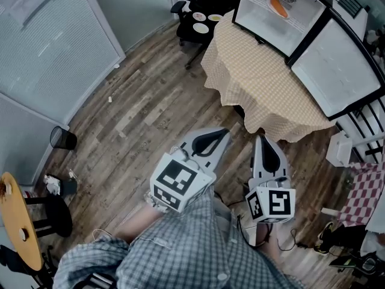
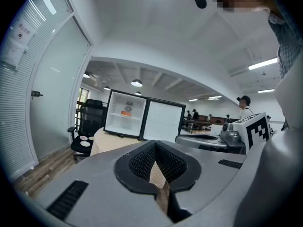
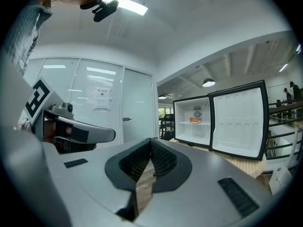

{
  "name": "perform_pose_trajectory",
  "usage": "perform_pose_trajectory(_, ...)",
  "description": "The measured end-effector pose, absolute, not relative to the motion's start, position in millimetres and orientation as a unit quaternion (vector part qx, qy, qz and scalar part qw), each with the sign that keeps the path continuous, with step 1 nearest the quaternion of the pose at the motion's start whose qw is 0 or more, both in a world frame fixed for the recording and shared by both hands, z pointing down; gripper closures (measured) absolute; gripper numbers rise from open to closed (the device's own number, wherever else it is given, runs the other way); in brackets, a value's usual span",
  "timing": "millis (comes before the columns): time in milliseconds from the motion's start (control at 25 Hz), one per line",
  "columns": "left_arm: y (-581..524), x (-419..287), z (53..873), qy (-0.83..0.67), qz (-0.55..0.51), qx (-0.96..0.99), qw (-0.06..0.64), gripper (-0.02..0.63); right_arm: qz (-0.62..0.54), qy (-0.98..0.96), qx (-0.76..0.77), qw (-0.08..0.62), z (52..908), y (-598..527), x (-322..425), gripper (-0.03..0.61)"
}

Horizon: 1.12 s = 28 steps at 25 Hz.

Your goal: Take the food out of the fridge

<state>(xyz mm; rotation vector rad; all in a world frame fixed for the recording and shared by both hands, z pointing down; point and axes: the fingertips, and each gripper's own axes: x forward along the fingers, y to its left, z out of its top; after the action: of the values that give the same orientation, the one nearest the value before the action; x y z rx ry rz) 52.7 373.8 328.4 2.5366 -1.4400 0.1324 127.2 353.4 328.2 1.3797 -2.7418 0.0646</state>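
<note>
**Grippers shut and empty, well short of the open fridge**

The left gripper (image 1: 224,131) and the right gripper (image 1: 263,138) are held out side by side above the wooden floor, both aimed toward the fridge (image 1: 264,27), which stands on a table (image 1: 258,83) under a checked cloth. The food (image 1: 278,7), an orange piece, lies on the fridge's upper shelf, well apart from either gripper.

The main risk, as I judge it, is arriving with jaws that have not been opened. Closed tips would shove the food toward the back of the shelf instead of taking it. A rounded piece may also roll if it is pinched off centre. The fridge door (image 1: 337,65) hangs wide on the right gripper's side and could be knocked on the way in. The cloth's hanging edge could snag a low approach.

In each gripper view the ribbed pads meet at the tips, leaving only a thin slit behind them. Nothing sits between them, and neither gripper touches anything.
</note>
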Motion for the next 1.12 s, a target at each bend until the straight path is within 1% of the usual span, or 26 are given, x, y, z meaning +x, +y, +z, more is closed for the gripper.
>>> perform_pose_trajectory(200, 364.7, 65.3, 323.0, -0.493, 0.006, 0.86, 0.134, 0.607, 0.018, -0.896, 0.443, 0.024, 326.9, 350.6, 144.1, 0.568)
perform_pose_trajectory(520, 355.7, 87.9, 325.3, -0.515, 0.006, 0.847, 0.13, 0.607, 0.016, -0.901, 0.432, 0.02, 329.9, 336.6, 174.6, 0.569)
perform_pose_trajectory(720, 357.0, 76.7, 324.2, -0.531, -0.008, 0.835, 0.147, 0.607, 0.016, -0.909, 0.416, 0.021, 332.6, 333.4, 165.7, 0.568)
perform_pose_trajectory(1120, 324.2, 45.4, 330.1, -0.541, -0.016, 0.826, 0.156, 0.607, 0.011, -0.904, 0.426, 0.035, 338.9, 304.1, 149.5, 0.568)
